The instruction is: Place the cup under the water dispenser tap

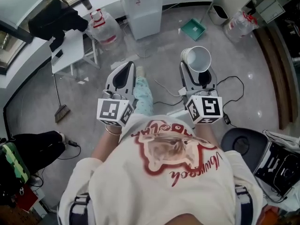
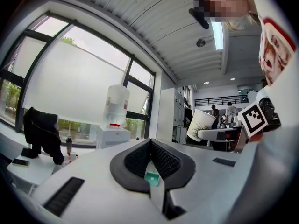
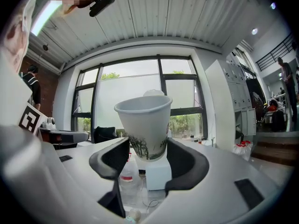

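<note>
- A white paper cup with a dark tree print (image 3: 144,125) is being gripped around its lower half by the jaws of the right hand-held gripper (image 1: 197,73), with its open mouth turned upward.
- The cup is being held in the air above the grey floor (image 1: 164,50), well apart from the white water dispenser (image 1: 145,8), which is standing ahead by the windows.
- The left hand-held gripper (image 1: 126,67) is being held alongside, its jaws clenched together with nothing between them.

The white cup (image 3: 145,120) carries a dark tree print, and the water dispenser (image 1: 144,8) is white.
</note>
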